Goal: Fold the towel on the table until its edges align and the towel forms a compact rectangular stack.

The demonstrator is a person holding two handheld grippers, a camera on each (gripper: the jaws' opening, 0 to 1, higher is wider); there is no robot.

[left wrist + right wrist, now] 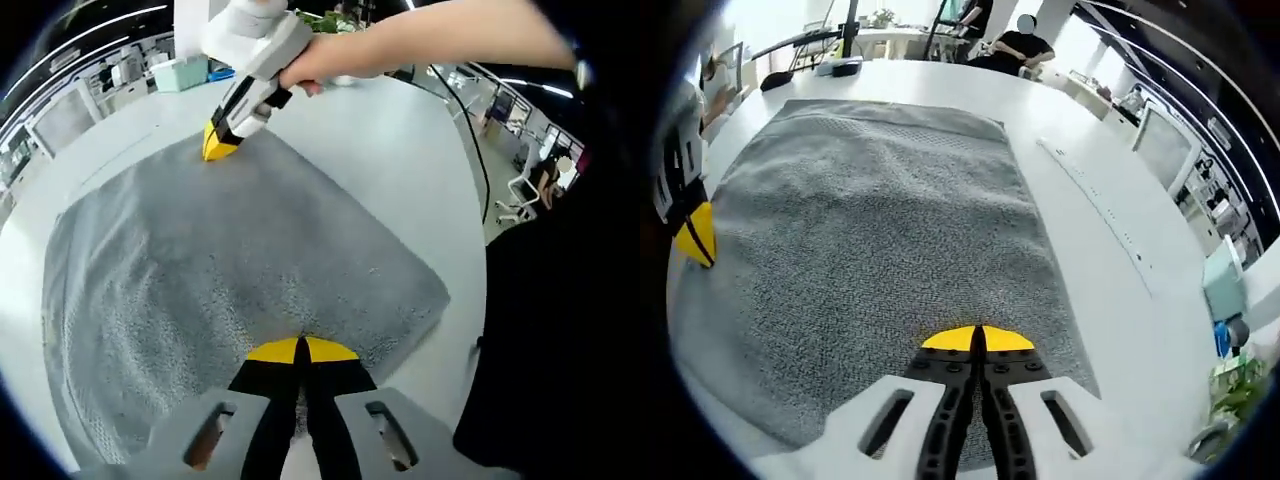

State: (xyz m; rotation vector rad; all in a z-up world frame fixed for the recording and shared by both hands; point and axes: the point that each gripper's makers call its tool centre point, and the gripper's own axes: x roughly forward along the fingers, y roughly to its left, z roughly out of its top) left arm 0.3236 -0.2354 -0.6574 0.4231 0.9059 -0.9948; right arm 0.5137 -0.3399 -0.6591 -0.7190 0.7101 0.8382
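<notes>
towel (880, 210) flat (grey) – edges free, table (1090, 150)

You're in an open-plan office/lab: big white desk (1110, 190), rows of workstations w/ monitors (1160, 145) behind it, long ceiling strip lights (100, 30), a rolling office chair (515, 195), seated person (1015, 45) at back.

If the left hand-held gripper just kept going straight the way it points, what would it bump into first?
Probably the grey towel: the left hand-held gripper, jaws closed, already sits at its near edge, so it would slide along the fabric. Beyond that lies the right hand-held gripper.
</notes>
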